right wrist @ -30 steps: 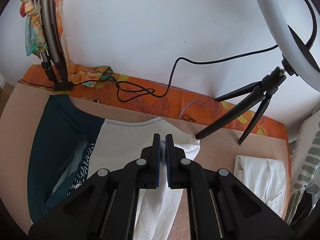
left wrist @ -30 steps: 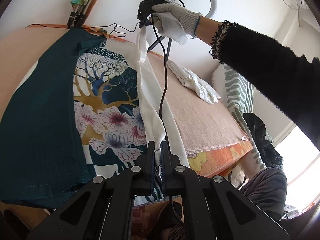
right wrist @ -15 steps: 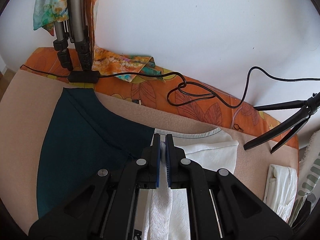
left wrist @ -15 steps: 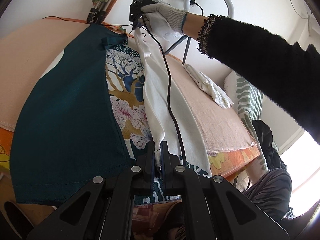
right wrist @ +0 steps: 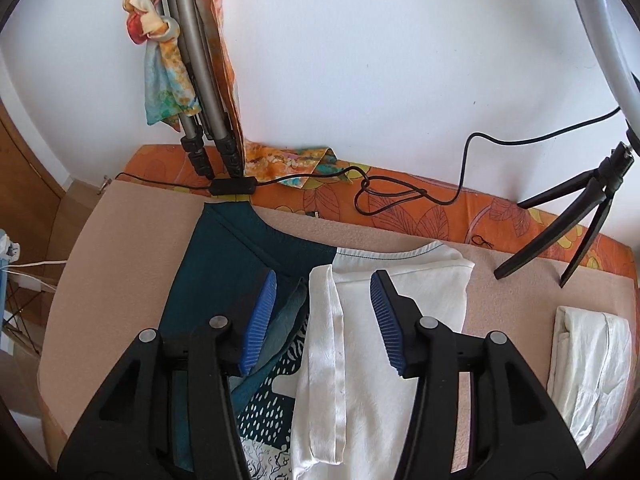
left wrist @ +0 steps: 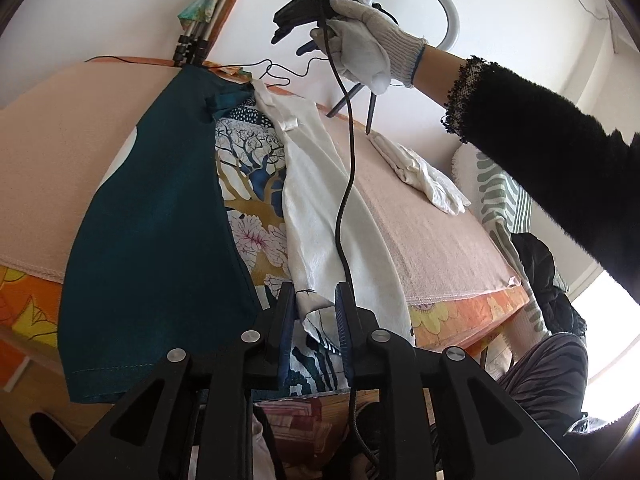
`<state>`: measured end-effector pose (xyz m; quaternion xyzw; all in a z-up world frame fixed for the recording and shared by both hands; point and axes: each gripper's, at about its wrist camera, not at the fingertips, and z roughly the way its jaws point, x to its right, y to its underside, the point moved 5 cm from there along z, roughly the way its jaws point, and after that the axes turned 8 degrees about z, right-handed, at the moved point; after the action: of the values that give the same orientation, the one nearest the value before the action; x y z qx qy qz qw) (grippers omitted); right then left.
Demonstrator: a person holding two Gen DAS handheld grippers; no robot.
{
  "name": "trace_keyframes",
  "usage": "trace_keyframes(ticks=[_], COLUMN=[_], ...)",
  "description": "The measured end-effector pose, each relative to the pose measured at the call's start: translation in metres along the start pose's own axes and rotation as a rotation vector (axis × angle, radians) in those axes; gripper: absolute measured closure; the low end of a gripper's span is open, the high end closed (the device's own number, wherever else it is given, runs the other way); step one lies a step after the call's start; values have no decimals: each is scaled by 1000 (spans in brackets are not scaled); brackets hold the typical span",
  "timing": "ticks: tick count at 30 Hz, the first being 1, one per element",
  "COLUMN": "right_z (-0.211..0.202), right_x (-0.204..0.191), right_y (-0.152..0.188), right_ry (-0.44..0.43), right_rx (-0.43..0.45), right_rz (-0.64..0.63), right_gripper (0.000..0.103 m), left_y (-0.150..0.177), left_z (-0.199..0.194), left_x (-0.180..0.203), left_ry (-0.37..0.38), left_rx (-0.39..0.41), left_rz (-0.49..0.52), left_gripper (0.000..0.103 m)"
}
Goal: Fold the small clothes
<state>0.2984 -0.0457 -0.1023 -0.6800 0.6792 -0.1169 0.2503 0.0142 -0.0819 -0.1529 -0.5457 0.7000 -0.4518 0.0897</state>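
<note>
A garment with a dark teal side (left wrist: 160,216), a floral tree print and a white side (left wrist: 320,200) lies lengthwise on the pink towel-covered table (left wrist: 420,232). Its white side is folded in over the print. My left gripper (left wrist: 314,300) is open at the near hem, with the white hem corner loose between the fingers. My right gripper (right wrist: 322,304) is open just above the collar end (right wrist: 400,256), with the white folded strip (right wrist: 324,340) lying under it. In the left wrist view the right gripper (left wrist: 300,28) is raised above the far end in a white-gloved hand.
A folded white cloth (right wrist: 588,360) lies at the table's right. A ring light on a small tripod (right wrist: 568,220) and a tripod with scarves (right wrist: 196,92) stand at the back wall, with a black cable (right wrist: 380,196) along the orange edge. A cable (left wrist: 344,184) hangs over the garment.
Both grippers have opened and let go of the white side, which now lies folded over the print. The right gripper has lifted away from the collar end.
</note>
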Motion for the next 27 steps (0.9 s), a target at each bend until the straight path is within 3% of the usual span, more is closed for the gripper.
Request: trace_keyframes(ticks=[3,10,14,23,27], right_z=[-46,-130,-163,-156,-149], right_x=[19,71,88,89,80], right_y=[25,126,199,359,399], right_ry=[-31,-78,-82,-66,-121], right_rx=[29,24,-2,-139,-158], right_rz=[-1,22,28,43,45], right_gripper=[48,47,47,47,49], left_y=[-1,2,0,-25,-24], left_z=[-17,-60,-77,-70,-56], left_x=[1,-3,-25,-63,-51], left_ry=[-3,-20,-58,-127,-77], left_rx=[16,15,-29,-140,-176], left_rz=[28,152,187,238,278], left_gripper=[66,57,57,57,57])
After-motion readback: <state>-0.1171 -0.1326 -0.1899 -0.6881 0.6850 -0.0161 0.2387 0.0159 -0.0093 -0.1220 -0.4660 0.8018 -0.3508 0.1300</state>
